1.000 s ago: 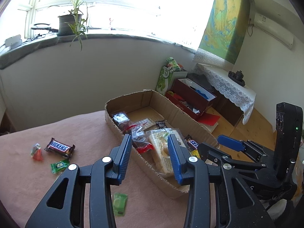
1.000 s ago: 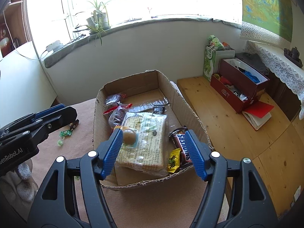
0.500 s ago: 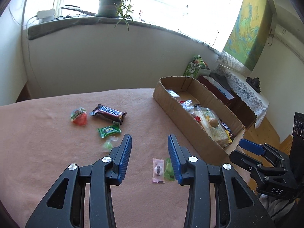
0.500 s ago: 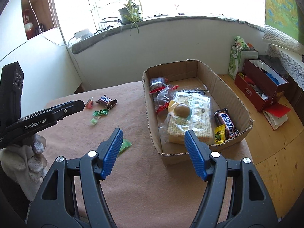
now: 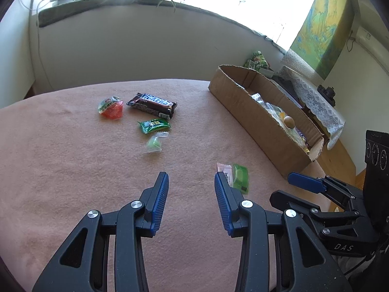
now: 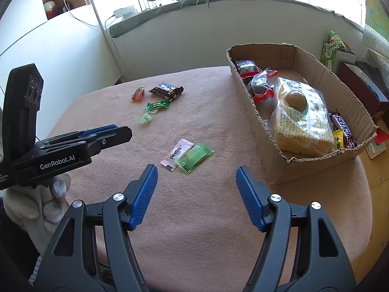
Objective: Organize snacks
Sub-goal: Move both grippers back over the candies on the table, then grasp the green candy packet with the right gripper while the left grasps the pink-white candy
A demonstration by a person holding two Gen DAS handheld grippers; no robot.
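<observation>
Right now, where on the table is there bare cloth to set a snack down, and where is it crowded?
Bare cloth: the wide near strip in front of both grippers, left gripper and right gripper, and the stretch between the Snickers bar and the cardboard box. Crowded: the far-left candy cluster, the pink sachet touching the green packet, and the box interior.

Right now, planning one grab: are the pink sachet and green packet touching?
Touching: right wrist view shows green packet overlapping pink sachet edge.

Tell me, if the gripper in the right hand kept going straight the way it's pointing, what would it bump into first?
Probably the green wrapped snack lying beside the pink-white sachet on the pink tablecloth. It sits just ahead of the right gripper, whose open jaws hold nothing. Depth is hard to judge; it might touch bare cloth first.
</observation>
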